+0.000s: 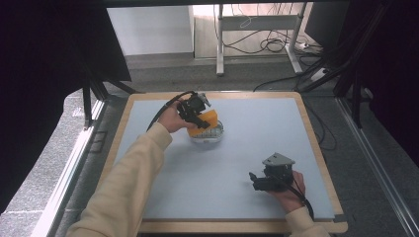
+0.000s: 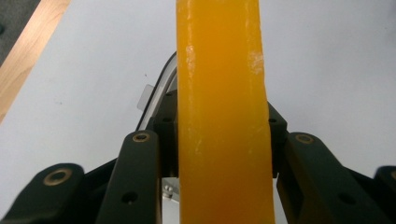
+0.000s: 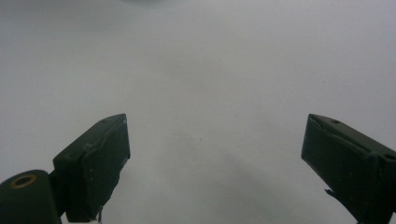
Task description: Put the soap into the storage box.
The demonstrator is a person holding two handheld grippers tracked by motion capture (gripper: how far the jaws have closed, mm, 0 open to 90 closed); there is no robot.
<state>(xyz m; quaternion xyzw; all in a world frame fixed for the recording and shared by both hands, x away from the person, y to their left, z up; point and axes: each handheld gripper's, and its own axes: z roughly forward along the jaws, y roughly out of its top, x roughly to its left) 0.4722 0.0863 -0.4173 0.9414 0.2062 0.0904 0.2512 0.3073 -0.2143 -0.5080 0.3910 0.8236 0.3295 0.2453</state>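
Note:
An orange sponge-like block [image 1: 206, 120] is clamped in my left gripper [image 1: 199, 118] just above a clear, shallow container [image 1: 207, 135] at the back middle of the table. In the left gripper view the orange block [image 2: 222, 112] runs upright between both jaws, which press on its sides, and the container's rim [image 2: 156, 93] shows behind it. My right gripper [image 1: 258, 180] rests low near the table's front right, jaws pointing left. In the right gripper view its jaws [image 3: 212, 163] stand wide apart with nothing between them.
The table has a pale grey mat [image 1: 247, 148] with a wooden border [image 1: 316, 148]. Dark curtains hang at both sides. Beyond the table, a metal desk frame [image 1: 220, 44] and cables [image 1: 267, 44] stand on the floor.

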